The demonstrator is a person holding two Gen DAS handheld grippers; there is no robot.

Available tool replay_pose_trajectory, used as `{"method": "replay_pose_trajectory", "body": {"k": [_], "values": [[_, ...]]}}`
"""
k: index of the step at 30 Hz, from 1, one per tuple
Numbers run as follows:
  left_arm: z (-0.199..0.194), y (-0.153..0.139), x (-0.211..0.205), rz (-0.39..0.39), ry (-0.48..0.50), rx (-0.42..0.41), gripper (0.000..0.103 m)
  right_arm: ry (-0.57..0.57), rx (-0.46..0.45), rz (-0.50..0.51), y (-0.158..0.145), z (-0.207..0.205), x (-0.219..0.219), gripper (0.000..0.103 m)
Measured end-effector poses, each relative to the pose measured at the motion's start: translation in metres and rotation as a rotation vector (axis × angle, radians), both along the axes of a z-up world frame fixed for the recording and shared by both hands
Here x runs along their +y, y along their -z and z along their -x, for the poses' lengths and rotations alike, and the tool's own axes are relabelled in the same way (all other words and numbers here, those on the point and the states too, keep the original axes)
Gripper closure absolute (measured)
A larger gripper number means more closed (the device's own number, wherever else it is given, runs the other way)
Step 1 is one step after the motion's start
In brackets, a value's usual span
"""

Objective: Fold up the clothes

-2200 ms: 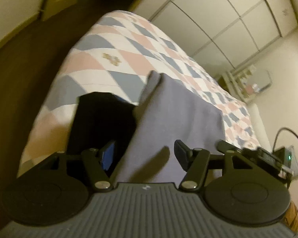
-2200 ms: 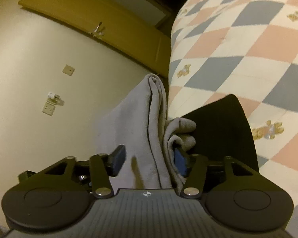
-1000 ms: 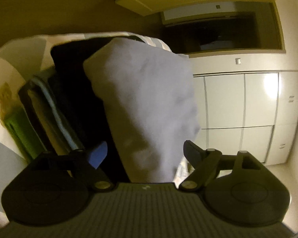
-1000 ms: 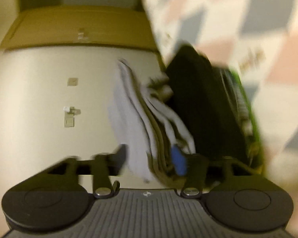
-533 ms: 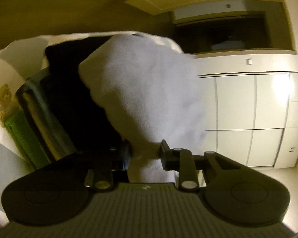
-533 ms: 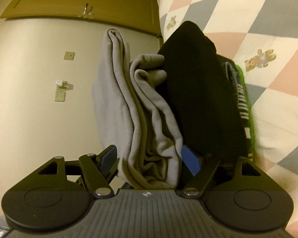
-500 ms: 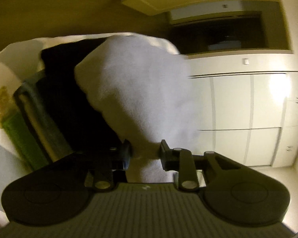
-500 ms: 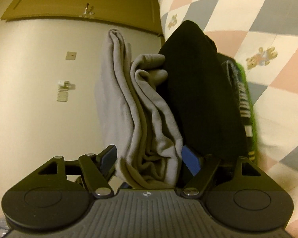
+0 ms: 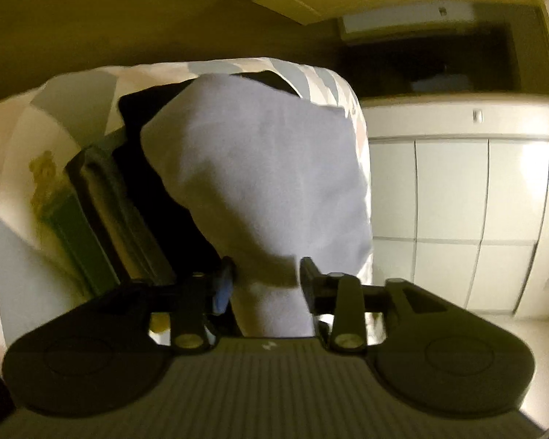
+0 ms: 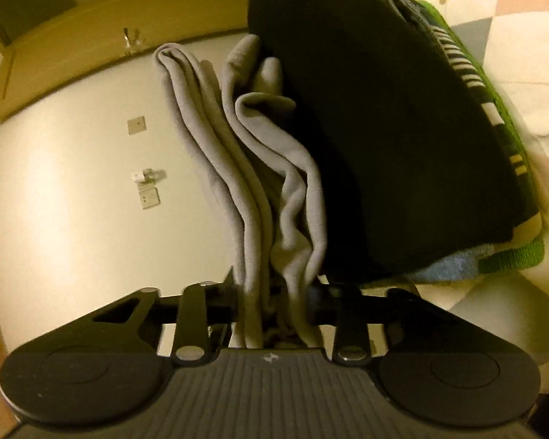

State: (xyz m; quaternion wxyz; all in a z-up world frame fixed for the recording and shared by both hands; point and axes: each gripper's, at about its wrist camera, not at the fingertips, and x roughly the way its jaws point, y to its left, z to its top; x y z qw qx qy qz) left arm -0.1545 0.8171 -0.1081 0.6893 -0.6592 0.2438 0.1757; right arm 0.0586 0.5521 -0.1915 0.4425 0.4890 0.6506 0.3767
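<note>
The left gripper (image 9: 265, 280) is pinched tight on a gathered end of the folded grey garment (image 9: 260, 168), which fills the centre of its frame. The right gripper (image 10: 272, 296) is likewise clamped on the garment's layered edges (image 10: 252, 190), which run up the middle. Just right of those folds, touching them, sits a stack: a black garment (image 10: 384, 128) over blue and green-striped pieces (image 10: 501, 256), on the checked quilt (image 10: 523, 73). Open wall lies to the left of the folds
</note>
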Motion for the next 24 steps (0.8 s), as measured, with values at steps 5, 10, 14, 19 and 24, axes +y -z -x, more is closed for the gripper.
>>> {"method": "replay_pose_trajectory", "body": {"k": [5,10,14,19,24], "values": [[-0.001,0.006,-0.006,-0.020,-0.022,-0.007,0.036,0.009,0.044,-0.005,0.000,0.007,0.000,0.072],[-0.002,0.012,-0.012,-0.040,-0.043,-0.013,0.041,0.002,0.094,-0.024,0.000,0.018,0.001,0.072],[-0.001,0.014,-0.011,-0.064,-0.048,-0.017,0.074,-0.006,0.107,-0.059,0.002,0.025,0.000,0.073],[0.006,-0.008,-0.006,-0.257,0.044,0.098,0.075,-0.111,-0.063,-0.022,-0.008,0.018,-0.005,0.040],[0.006,-0.008,-0.006,-0.272,0.082,0.136,0.075,-0.088,-0.344,0.103,-0.030,-0.014,-0.029,0.031]]}}
